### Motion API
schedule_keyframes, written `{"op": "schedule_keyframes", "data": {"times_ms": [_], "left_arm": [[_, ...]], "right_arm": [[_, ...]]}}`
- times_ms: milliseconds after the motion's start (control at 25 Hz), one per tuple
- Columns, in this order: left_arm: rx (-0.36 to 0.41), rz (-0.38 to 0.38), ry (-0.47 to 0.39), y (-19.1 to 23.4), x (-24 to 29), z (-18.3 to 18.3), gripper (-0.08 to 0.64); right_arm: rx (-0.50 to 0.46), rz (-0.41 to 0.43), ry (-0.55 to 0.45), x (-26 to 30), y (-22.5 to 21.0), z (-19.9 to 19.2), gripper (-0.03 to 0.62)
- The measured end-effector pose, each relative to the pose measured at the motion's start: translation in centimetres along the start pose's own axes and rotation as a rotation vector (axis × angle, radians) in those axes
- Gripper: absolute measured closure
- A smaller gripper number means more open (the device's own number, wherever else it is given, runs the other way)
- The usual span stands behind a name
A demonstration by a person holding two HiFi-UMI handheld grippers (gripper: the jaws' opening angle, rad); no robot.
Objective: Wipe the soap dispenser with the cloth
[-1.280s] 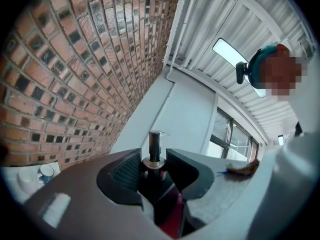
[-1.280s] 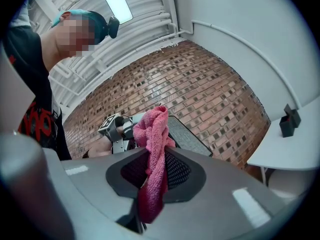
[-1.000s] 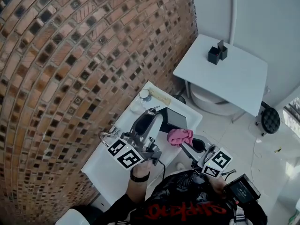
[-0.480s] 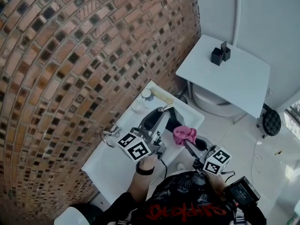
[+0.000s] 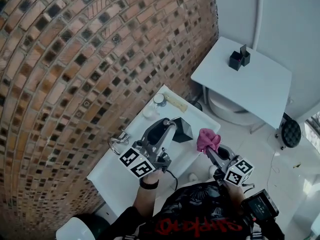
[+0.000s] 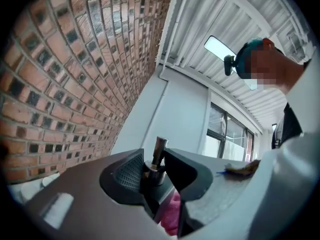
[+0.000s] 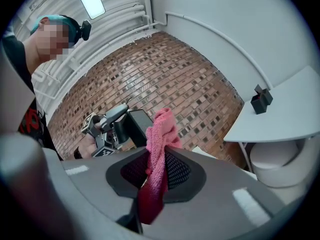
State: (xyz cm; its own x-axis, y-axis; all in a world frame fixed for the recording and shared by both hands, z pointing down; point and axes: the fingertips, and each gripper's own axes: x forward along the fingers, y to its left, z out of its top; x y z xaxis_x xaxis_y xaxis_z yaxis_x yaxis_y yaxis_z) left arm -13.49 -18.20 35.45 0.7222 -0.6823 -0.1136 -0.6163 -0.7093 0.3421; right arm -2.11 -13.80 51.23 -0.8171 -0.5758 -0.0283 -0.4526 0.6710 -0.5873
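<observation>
Soap dispenser [image 5: 182, 129] is being clamped over the white basin [image 5: 112, 176] by the left gripper [image 5: 170, 126], jaws having just been closing, while the pink cloth [image 5: 207, 139] at its 4 o'clock is being pinched tight between the right gripper's [image 5: 210, 152] jaws.

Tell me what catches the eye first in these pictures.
The bright pink cloth stands out, pinched in the right gripper just in front of the person. Beside it the left gripper, whose jaws have just been closing, clamps the pump neck of the dark soap dispenser over the white counter. A brown brick wall fills the left of the head view.
</observation>
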Motion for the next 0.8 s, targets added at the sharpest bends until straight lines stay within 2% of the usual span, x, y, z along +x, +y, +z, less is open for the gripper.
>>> {"op": "schedule_keyframes", "data": {"times_ms": [80, 160, 280, 360, 440, 520, 800], "left_arm": [[0.053, -0.040, -0.023, -0.7, -0.9, 1.0, 0.430], [0.084, -0.080, -0.033, -1.1, -1.6, 1.6, 0.430], [0.098, -0.127, -0.022, -1.6, -2.3, 1.8, 0.430], [0.098, -0.152, -0.011, -2.2, -2.8, 1.7, 0.430], [0.089, -0.172, -0.006, -2.7, -3.3, 1.5, 0.430], [0.081, -0.183, -0.004, -3.0, -3.7, 1.2, 0.430], [0.070, -0.218, -0.004, -4.0, -3.7, 0.8, 0.430]], "right_arm": [[-0.010, 0.042, -0.012, -0.3, 0.5, 1.5, 0.534], [0.025, 0.170, -0.018, -0.4, 2.2, 3.2, 0.534], [0.159, 0.402, -0.077, -0.6, 5.3, 6.3, 0.534], [0.231, 0.493, -0.136, -0.8, 6.9, 8.2, 0.534], [0.258, 0.524, -0.176, -0.7, 7.9, 9.3, 0.534], [0.240, 0.522, -0.186, -0.4, 8.6, 9.4, 0.535], [0.143, 0.501, -0.129, 0.6, 10.3, 8.1, 0.537]]}}
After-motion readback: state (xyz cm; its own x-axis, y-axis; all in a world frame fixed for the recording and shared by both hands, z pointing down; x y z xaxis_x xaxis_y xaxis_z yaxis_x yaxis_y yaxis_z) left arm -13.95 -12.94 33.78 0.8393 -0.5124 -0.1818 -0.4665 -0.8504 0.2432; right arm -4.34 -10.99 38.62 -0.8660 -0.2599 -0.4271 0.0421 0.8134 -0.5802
